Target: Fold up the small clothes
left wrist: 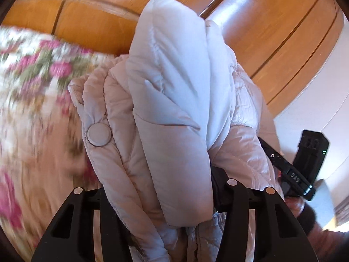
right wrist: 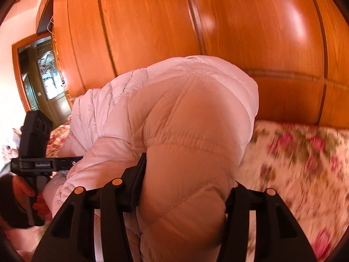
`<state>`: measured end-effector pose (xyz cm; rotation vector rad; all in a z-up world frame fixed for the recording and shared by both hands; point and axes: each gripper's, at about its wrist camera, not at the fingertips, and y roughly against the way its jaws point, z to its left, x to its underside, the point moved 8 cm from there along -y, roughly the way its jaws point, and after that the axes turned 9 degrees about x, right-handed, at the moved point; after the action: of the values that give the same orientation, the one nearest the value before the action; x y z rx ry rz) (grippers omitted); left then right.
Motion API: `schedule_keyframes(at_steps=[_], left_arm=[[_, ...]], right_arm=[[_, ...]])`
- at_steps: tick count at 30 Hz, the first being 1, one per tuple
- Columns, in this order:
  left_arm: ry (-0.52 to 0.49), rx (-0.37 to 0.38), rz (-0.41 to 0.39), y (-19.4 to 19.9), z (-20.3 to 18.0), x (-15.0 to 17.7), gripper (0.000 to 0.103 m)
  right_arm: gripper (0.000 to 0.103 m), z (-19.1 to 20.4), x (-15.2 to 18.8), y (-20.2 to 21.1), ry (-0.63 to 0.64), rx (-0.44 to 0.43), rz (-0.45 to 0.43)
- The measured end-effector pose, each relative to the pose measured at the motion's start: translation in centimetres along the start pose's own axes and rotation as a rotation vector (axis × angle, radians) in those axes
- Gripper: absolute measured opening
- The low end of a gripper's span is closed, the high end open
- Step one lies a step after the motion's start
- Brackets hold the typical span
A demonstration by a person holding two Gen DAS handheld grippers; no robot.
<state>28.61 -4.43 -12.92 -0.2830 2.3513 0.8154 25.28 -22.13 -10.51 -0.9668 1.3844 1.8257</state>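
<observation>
A pale pink quilted puffer jacket (left wrist: 165, 113) with a round snap button fills the left wrist view. My left gripper (left wrist: 165, 198) is shut on a thick bunch of it, and the fabric hides the fingertips. In the right wrist view the same jacket (right wrist: 174, 120) bulges between the fingers of my right gripper (right wrist: 183, 196), which is shut on it. Both hold the jacket lifted above the bed. The right gripper's body also shows at the right of the left wrist view (left wrist: 305, 166); the left gripper's body shows at the left of the right wrist view (right wrist: 37, 152).
A floral bedspread (right wrist: 301, 166) lies under the jacket, blurred by motion; it also shows in the left wrist view (left wrist: 32, 91). A glossy wooden wardrobe (right wrist: 196, 21) stands behind the bed. A doorway (right wrist: 41, 76) is at far left. A white wall (left wrist: 316, 91) is at right.
</observation>
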Motion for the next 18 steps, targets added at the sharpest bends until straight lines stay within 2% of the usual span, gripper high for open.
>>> schedule_keyframes(at_steps=[4,8,10,12,15,18], left_arm=[[-0.038,-0.054,-0.015,-2.3,0.8,-3.4,0.048],[-0.056,-0.111,-0.002,-4.7,2.3,-4.9,0.049],[-0.058,-0.153,0.027,-6.1,3.3,-4.9,0.053],[-0.041,-0.156,0.043,-6.8,3.9,-4.5,0.061],[-0.012,-0.156,0.049,-7.6,5.4,-3.8,0.070],[0.013,-0.158,0.023,-7.4,5.6,-2.7,0.077]], right_arm=[[0.049,-1.6,-0.7,-2.5,0.001,0.031,-0.020],[0.054,-3.8,0.3,-5.8,-0.044,0.060,0.048],[0.057,-4.9,1.7,-6.9,-0.089,0.063,0.077],[0.060,-5.8,2.4,-7.1,-0.123,0.060,0.084],[0.061,-5.4,2.6,-7.4,-0.112,0.078,0.095],[0.065,-5.7,3.2,-7.5,-0.091,0.101,0.090]])
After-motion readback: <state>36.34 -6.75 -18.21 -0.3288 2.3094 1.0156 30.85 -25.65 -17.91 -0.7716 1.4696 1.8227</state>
